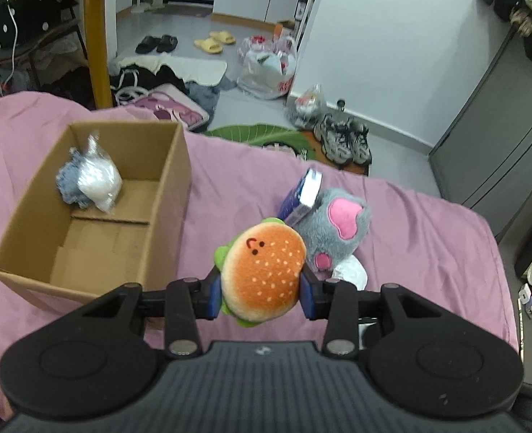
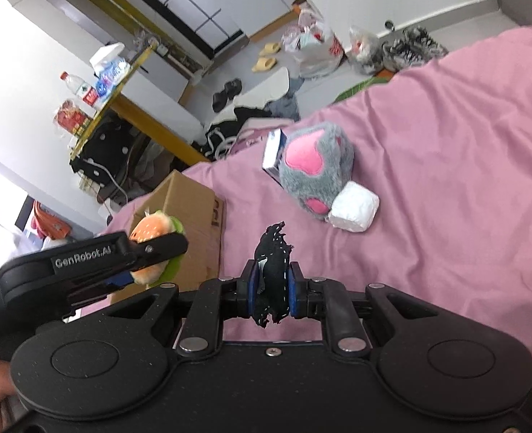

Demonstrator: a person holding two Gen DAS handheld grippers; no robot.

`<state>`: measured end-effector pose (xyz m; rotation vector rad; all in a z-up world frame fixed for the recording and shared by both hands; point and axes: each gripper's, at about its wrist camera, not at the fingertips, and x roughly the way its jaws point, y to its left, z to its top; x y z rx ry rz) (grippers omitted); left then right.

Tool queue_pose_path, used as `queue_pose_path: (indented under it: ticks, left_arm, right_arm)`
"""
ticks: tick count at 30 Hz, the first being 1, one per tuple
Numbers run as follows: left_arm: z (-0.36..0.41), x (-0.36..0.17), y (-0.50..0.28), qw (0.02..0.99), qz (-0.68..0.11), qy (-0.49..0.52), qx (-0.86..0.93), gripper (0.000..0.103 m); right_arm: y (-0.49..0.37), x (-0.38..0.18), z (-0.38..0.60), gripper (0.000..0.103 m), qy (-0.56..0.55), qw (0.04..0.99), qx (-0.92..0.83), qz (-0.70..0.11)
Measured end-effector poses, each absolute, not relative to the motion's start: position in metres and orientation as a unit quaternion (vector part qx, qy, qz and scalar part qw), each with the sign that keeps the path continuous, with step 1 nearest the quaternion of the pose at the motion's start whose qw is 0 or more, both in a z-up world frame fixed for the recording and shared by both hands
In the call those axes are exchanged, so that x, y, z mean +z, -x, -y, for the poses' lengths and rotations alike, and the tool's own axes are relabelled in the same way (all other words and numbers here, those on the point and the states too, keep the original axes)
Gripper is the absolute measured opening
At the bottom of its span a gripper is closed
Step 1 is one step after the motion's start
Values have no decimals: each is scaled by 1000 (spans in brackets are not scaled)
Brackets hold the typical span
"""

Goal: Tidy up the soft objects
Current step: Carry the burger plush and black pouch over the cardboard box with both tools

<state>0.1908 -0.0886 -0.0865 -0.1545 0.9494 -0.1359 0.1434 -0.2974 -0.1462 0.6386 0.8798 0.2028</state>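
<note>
Left tongs [image 1: 262,294] clamped on a burger plush [image 1: 264,274], blue pads pressed into both sides, held above the pink bed cover [image 1: 428,252] just right of the cardboard box [image 1: 164,216]. "GenRobot.AI" printed in white along the side of the left tool, read in the right wrist view. Right tongs [image 2: 271,288] pinched tight on a black cloth [image 2: 272,263] with pale stitching, its lower end hanging ragged below the pads; kind of item hard to tell. Beyond the burger, right of the box: grey paw plush [image 1: 334,227] with pink pads, lying on the cover, a white soft bundle [image 2: 354,207] touching its near end, a blue-and-white packet [image 1: 302,195] leaning at its far side, print too small to read. Inside the box, at the far end: a clear bag of white filling [image 1: 98,180] against something bluish, partly hidden. Dark mark on the box's side, illegible. Past the box, a yellow table [image 2: 121,97] carrying a red-labelled water bottle [image 2: 79,88], lettering unreadable.
</note>
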Motion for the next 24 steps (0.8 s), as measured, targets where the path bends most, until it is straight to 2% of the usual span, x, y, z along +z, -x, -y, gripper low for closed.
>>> queue_pose_path:
  ticks: [24]
  left_arm:
    - [-7,-31,-158,919,-372,128,-35,40]
  right_arm:
    - [-139,-79,246,17,-262,901,110,-328]
